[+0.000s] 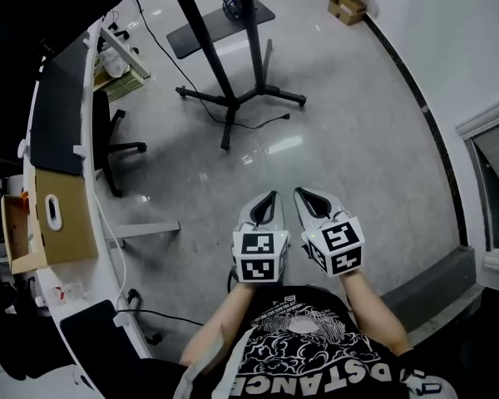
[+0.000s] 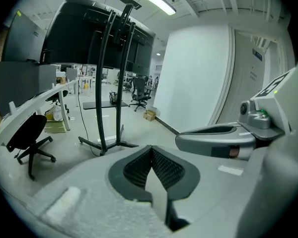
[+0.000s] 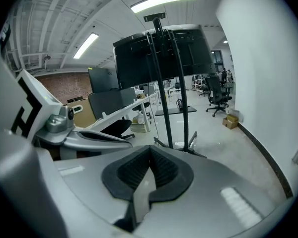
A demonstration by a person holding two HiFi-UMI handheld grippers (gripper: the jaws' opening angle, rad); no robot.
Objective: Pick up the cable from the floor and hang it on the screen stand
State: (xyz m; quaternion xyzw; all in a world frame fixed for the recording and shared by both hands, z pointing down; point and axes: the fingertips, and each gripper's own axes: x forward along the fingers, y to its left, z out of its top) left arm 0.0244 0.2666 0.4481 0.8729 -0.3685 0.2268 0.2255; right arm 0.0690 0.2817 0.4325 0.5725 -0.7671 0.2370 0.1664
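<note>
Left claw (image 1: 271, 198) (image 2: 151, 151) and right claw (image 1: 301, 194) (image 3: 150, 151) are held side by side, just apart, tips pitched down toward the glossy grey floor (image 1: 358, 140). Both claws are seen fully closed in their own views, pads together, nothing gripped. Thin black cable (image 1: 266, 125) is seen lying on the floor ahead of both claws, at the feet of the black metal screen stand (image 1: 233, 98) (image 2: 105, 110) (image 3: 171, 108), well apart from the tips. A large dark screen (image 2: 89, 33) is carried high on the stand. A black office chair (image 1: 108, 144) and a brown cardboard box (image 1: 58, 214) on the white table (image 1: 50, 279) are located left of the left claw.
</note>
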